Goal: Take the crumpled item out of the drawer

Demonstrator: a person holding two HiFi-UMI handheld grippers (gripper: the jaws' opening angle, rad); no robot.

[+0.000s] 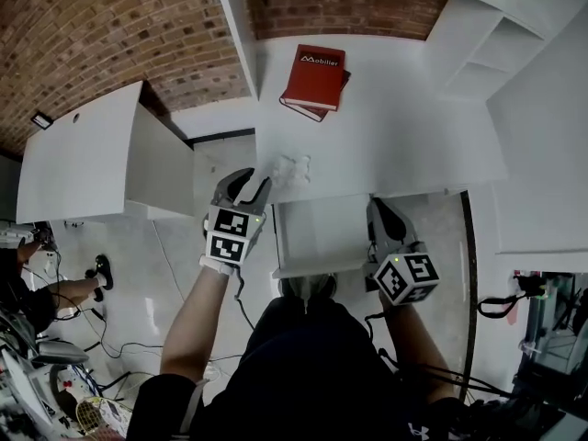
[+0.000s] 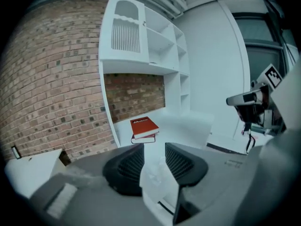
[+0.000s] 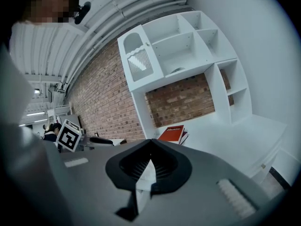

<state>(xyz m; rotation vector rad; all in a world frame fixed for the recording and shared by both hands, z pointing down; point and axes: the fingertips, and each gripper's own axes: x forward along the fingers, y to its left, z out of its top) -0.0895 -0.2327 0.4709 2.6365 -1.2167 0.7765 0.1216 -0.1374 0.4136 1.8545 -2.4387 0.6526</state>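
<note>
The crumpled white item (image 1: 291,167) lies on the white desk top (image 1: 395,136), close to its front edge. My left gripper (image 1: 243,182) hovers just left of it, jaws open with nothing between the pads. In the left gripper view the item (image 2: 156,170) shows past the spread jaws of the left gripper (image 2: 154,148). Below the desk edge the white drawer (image 1: 317,237) stands pulled out, and its inside looks bare. My right gripper (image 1: 380,209) is at the drawer's right side; its fingertips meet, and the right gripper (image 3: 150,143) holds nothing.
A red book (image 1: 314,79) on a second book rests at the back of the desk by the brick wall. White shelves (image 1: 501,44) rise at the right. A white cabinet top (image 1: 92,154) stands at the left. Cables and someone's feet (image 1: 99,274) are on the floor.
</note>
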